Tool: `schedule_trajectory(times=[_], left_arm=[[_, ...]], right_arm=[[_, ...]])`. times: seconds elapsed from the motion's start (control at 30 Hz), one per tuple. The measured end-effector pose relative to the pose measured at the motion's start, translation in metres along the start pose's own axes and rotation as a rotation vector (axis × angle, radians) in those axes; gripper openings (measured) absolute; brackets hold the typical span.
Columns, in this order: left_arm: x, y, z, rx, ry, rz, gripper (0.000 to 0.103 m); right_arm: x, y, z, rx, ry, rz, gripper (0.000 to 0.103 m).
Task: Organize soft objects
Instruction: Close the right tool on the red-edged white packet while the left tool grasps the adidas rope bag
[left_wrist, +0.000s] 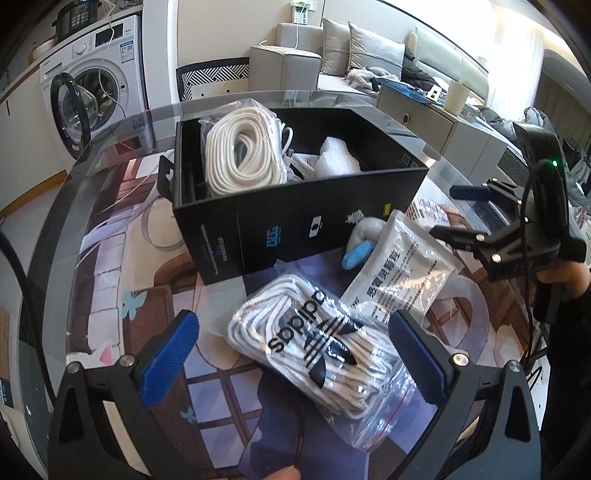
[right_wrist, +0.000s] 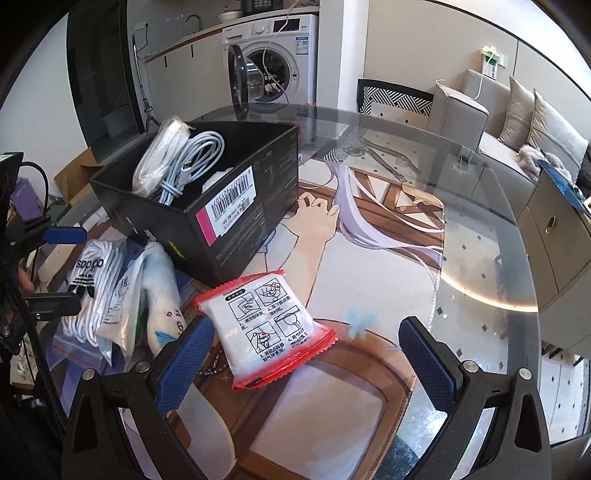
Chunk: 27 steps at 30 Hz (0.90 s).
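The clear zip bag of white laces (left_wrist: 317, 347) lies on the glass table (left_wrist: 110, 206) between the spread, empty fingers of the left gripper (left_wrist: 295, 354), long axis diagonal, before the black box (left_wrist: 295, 221); the right gripper (right_wrist: 306, 363) also gapes empty.

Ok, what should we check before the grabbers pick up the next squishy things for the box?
1. Left gripper open around the Adidas lace bag: ok.
2. Right gripper open, red-edged packet between its fingers: ok.
3. Black box open on top: ok.
4. Room left in the box beside the white rope and foam: cannot tell.
5. Lace bag free of the white pouch lying by it: cannot tell.
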<state>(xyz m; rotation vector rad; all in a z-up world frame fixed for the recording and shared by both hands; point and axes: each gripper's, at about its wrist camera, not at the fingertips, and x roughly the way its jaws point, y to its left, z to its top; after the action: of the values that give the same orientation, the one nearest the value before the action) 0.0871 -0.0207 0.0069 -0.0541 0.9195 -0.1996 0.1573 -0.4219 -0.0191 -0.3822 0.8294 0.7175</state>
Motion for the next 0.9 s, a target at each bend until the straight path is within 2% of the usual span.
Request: schedule_trajectory(times=[0.3,0.47,0.57,0.9], left_arm=[[0.003,-0.008,-0.009,-0.007,0.039,-0.051,0.103],[0.010,-0.011,-0.010,-0.038,0.044,-0.022,0.103],[0.013,-0.003,-0.009,-0.117,0.021,0.006,0.103],[0.011,0.001,-0.012,-0.040,0.067,0.024,0.103]], right_arm=[[0.014,0.007,0.003,-0.035,0.020,-0.004,0.101],[0.018,0.008,0.005,-0.033,0.019,-0.007,0.097],[0.017,0.010,0.003,-0.035,0.019,-0.008,0.097],[0.017,0.006,-0.002,-0.033,0.037,-0.023,0.097]])
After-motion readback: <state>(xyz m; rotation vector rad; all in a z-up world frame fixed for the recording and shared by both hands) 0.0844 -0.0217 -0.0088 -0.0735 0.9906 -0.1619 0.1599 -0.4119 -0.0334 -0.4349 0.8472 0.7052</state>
